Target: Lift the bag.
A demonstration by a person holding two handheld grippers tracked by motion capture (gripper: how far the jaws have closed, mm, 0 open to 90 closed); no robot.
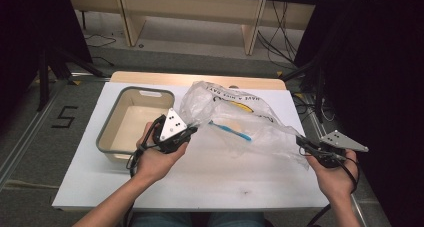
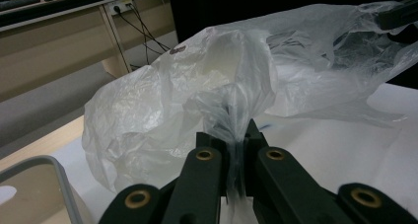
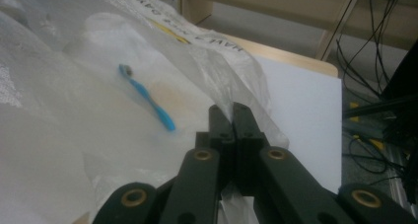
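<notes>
High view: the thin clear plastic bag (image 1: 235, 119), containing a blue toothbrush (image 1: 230, 130), lies stretched on the white table (image 1: 200, 182) beside the grey rectangular tub (image 1: 107, 134).

Left gripper view: the left gripper (image 2: 237, 141) is clamped on a gathered fold of the bag.

Right gripper view: the right gripper (image 3: 232, 116) pinches the bag's edge.

Readable marks: one floor number and one line of print on the bag.

From the high view I read a black "5" (image 1: 65, 117) on the grey floor left of the surface. On the clear plastic bag (image 1: 235, 112) I see dark capitals upside down to me, "HAVE A NICE DAY" (image 1: 235, 93), above a yellow mark; in the right gripper view I only make out "HAVE A NICE DAY" (image 3: 197, 36) partly, creased.
</notes>
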